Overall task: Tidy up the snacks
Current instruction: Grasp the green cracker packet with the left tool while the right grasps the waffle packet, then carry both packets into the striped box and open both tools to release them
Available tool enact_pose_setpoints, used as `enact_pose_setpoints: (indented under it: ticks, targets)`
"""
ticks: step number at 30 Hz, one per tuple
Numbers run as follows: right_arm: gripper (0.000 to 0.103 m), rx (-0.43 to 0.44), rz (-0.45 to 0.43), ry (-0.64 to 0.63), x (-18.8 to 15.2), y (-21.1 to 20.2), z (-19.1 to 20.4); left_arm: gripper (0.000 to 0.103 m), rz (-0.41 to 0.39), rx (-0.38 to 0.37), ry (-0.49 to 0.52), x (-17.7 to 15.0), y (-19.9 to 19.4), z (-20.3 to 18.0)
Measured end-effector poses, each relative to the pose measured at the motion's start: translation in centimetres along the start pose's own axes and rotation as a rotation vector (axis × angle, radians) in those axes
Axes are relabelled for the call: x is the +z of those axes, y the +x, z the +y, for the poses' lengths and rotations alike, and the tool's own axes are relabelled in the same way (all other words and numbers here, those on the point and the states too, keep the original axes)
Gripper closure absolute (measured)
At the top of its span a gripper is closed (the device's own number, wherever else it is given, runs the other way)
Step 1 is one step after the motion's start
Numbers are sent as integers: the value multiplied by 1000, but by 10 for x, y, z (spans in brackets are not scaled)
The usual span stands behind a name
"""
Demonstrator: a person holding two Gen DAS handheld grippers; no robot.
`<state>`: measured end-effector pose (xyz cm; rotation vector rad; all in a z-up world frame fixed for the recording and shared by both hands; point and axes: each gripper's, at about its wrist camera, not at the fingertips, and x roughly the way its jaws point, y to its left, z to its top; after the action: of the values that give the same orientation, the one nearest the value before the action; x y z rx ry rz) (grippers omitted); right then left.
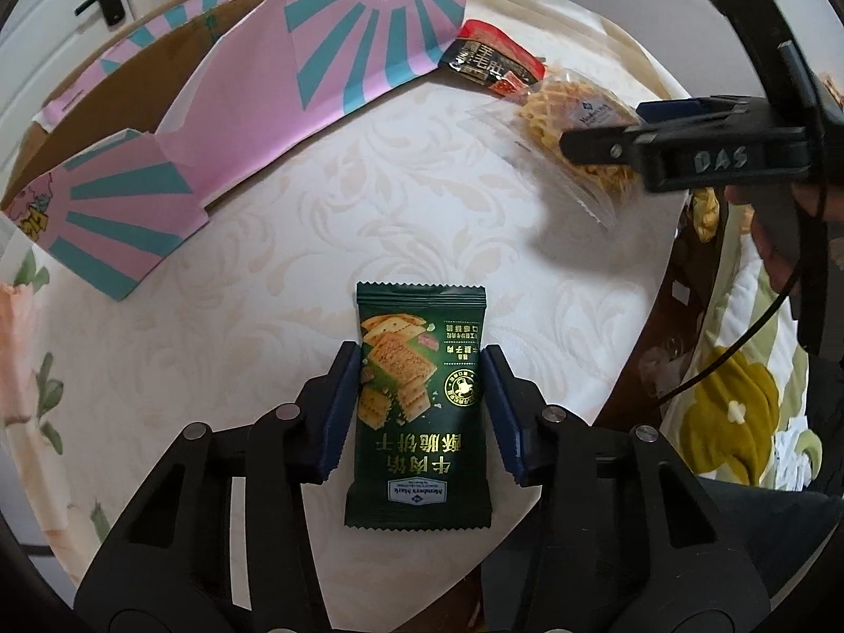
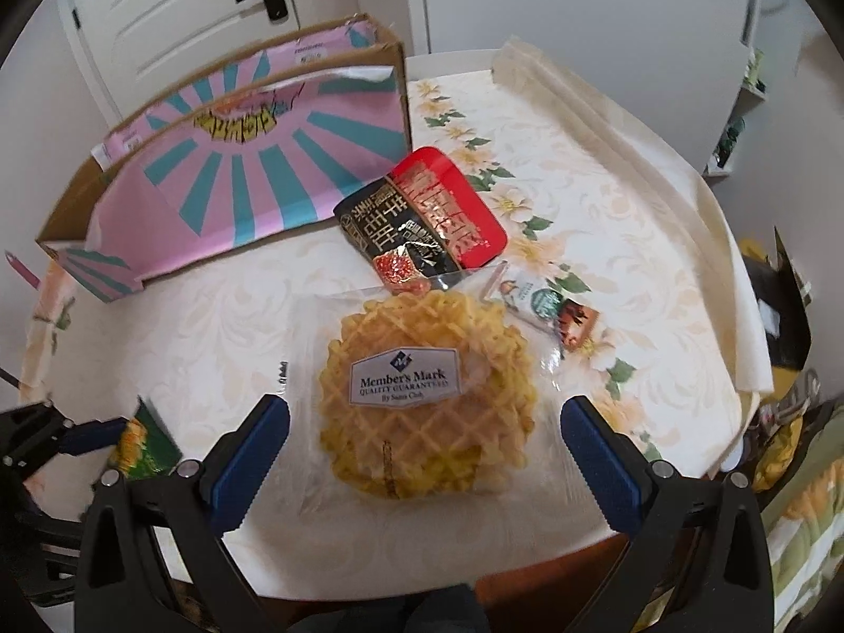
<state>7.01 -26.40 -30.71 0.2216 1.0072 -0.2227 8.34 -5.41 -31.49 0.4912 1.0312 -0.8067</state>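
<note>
Blue-padded left gripper [image 1: 419, 411] pinches the green cracker packet [image 1: 419, 411] at lower centre; right gripper [image 2: 424, 453] spreads wide around the waffle packet [image 2: 427, 395] (pink box [image 2: 253, 179] upper left).

Both views look down along the fingers, close over the counter [image 1: 253, 285]. Each has the box [image 1: 327, 53] toward 11 o'clock; both share the waffle pack [image 2: 427, 390].

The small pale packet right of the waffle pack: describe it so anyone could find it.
Start at the pink-and-teal box, then go right past the red-and-black pouch. The small packet lies beside the clear waffle pack. It alone is slim, whitish, with green and brown print.
</note>
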Motion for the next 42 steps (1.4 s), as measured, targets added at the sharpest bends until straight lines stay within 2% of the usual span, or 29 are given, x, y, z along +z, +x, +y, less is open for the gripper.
enact_pose_setpoints:
  ticks: [5,13,17,21,25,34,42]
  targets:
    - [0,-46,9,-85,2,13,9,62,2,5,-33,1,0,2]
    - [1,-24,-31,-162,-1,18,19,62,-1,30,-97,8,3,5]
    - [10,-15,-48,-203,-5,13,25,62,1,39,-155,13,5,9]
    - [25,9,-65,-240,-12,3,30,63,0,37,-211,13,4,12]
    - [30,44,-69,-240,-17,-8,32,63,0,39,-262,11,1,17]
    - [30,117,-79,-242,-9,-32,31,63,-56,89,-354,16,-33,22]
    - [30,187,-117,-231,33,-64,15,63,-167,154,-443,50,-91,17]
